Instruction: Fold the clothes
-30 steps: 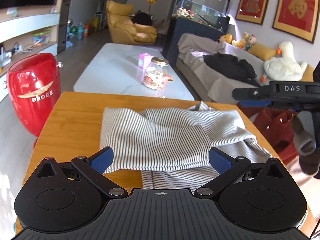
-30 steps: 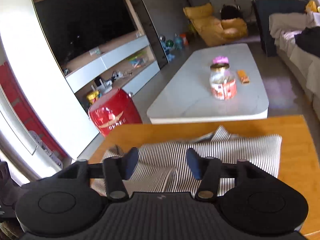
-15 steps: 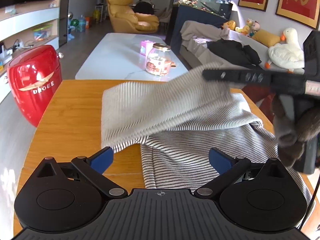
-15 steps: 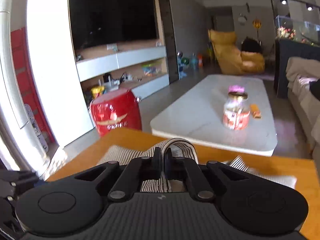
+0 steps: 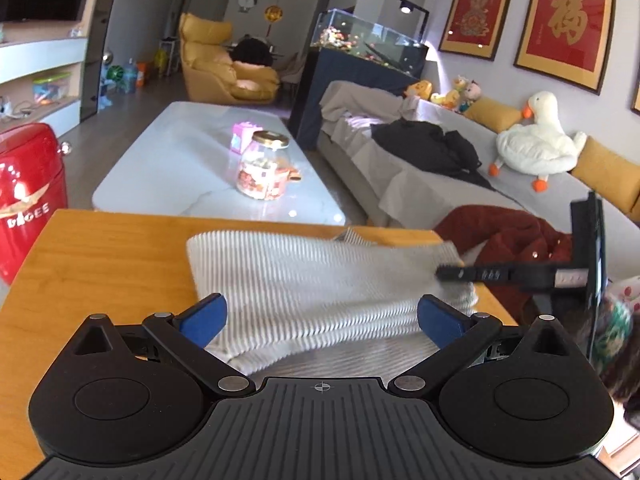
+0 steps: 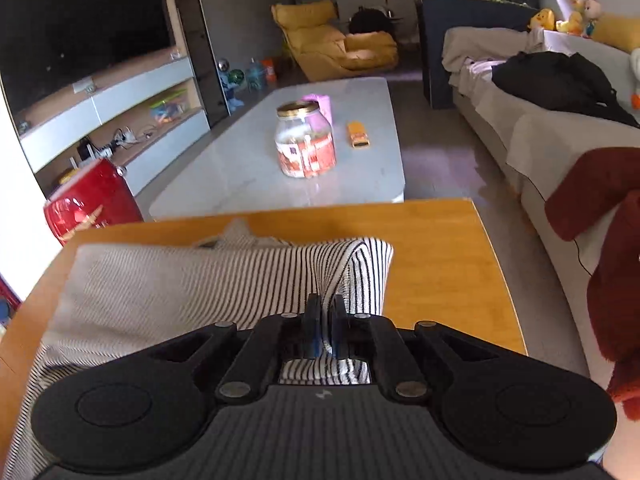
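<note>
A black-and-white striped garment (image 5: 320, 280) lies on the wooden table (image 5: 100, 248), with a fold of it drawn across toward the right side. My left gripper (image 5: 322, 314) is open and empty, hovering over the near edge of the garment. My right gripper (image 6: 325, 312) is shut on a pinched fold of the striped garment (image 6: 160, 292). In the left wrist view the right gripper (image 5: 452, 274) shows side-on at the garment's right end, holding the cloth just above the table.
A red round stool (image 5: 24, 200) stands left of the table. Beyond it is a white coffee table (image 5: 180, 160) with a glass jar (image 5: 262, 170). A sofa (image 5: 420, 176) and a dark red garment (image 5: 508, 236) are on the right.
My right gripper shut on a fold of the garment, lifted it, then carried it to the right and lower. The left gripper stayed open near the front edge.
</note>
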